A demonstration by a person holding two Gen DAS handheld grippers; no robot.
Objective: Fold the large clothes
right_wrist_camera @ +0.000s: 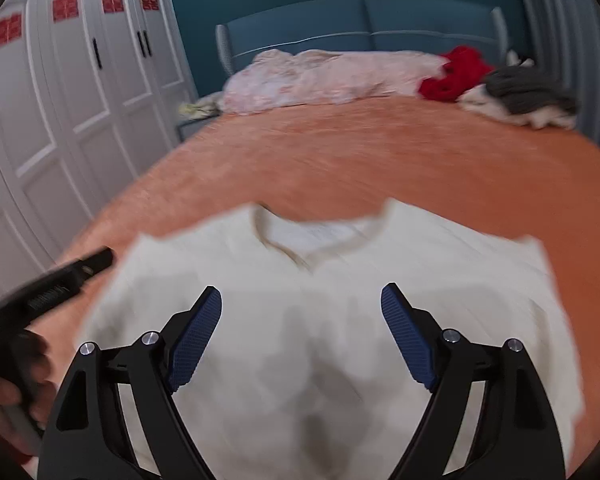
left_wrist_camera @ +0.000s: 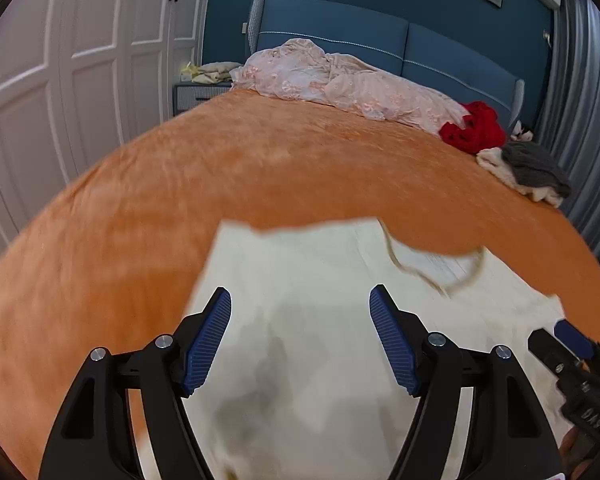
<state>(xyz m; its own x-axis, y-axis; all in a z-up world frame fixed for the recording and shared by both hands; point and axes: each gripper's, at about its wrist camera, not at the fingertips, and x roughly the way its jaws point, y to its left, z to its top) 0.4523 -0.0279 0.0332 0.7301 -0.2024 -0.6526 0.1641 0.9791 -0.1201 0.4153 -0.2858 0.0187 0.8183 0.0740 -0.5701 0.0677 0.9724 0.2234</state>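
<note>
A cream V-neck garment (right_wrist_camera: 340, 280) lies spread flat on the orange bedspread (right_wrist_camera: 340, 152), neckline toward the headboard. It also shows in the left wrist view (left_wrist_camera: 312, 280). My left gripper (left_wrist_camera: 300, 300) is open and empty above the garment's left part; it shows at the left edge of the right wrist view (right_wrist_camera: 92, 260). My right gripper (right_wrist_camera: 302, 300) is open and empty above the garment's middle, below the neckline; it shows at the right edge of the left wrist view (left_wrist_camera: 572, 340). Both views are blurred.
A pink floral quilt (left_wrist_camera: 340, 80) lies bunched along the blue headboard (left_wrist_camera: 380, 36). Red clothes (left_wrist_camera: 476, 128) and a grey and cream pile (left_wrist_camera: 532, 172) sit at the bed's far right. White wardrobes (left_wrist_camera: 80, 60) stand left, a nightstand (left_wrist_camera: 196, 94) beside the bed, curtains (left_wrist_camera: 588, 100) right.
</note>
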